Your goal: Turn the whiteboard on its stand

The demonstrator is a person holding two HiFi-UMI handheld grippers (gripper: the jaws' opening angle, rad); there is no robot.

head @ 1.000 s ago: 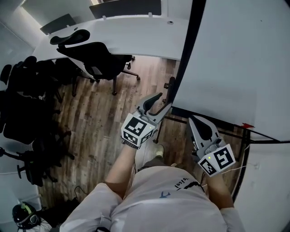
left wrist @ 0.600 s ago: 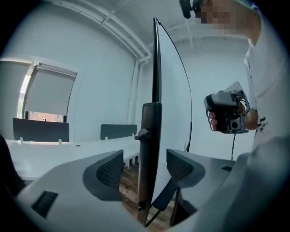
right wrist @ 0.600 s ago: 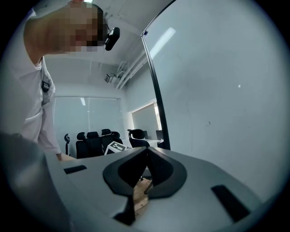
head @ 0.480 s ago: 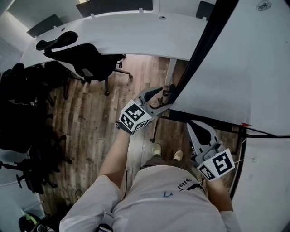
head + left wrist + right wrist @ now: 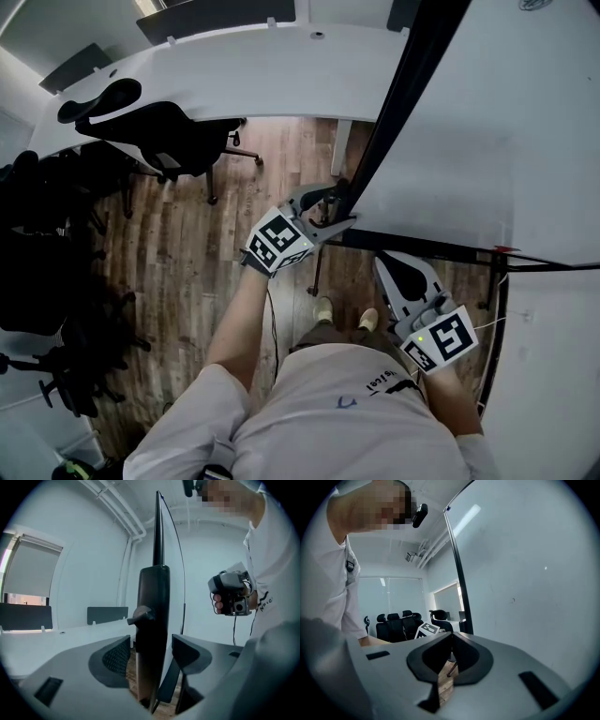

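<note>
The whiteboard (image 5: 487,122) fills the right of the head view, its black frame edge (image 5: 403,103) running down to my left gripper (image 5: 333,206). In the left gripper view that black edge post (image 5: 152,620), with a small knob (image 5: 140,615), stands between the spread jaws of the left gripper (image 5: 151,656), and thin gaps show on both sides. My right gripper (image 5: 398,272) is lower, near the board's bottom rail, shut and holding nothing. In its own view the right gripper (image 5: 451,641) has its tips together, beside the board's face (image 5: 525,573).
A long curved white desk (image 5: 234,66) crosses the back, with a black office chair (image 5: 159,131) in front of it. Several more black chairs (image 5: 47,253) crowd the left. A wooden floor (image 5: 187,244) lies below, and the person's shoes (image 5: 323,307) are under the grippers.
The left gripper has moved up to the board's black edge, and its jaws have spread around the edge. The right gripper stays low and shut. The head view has shifted a little.
</note>
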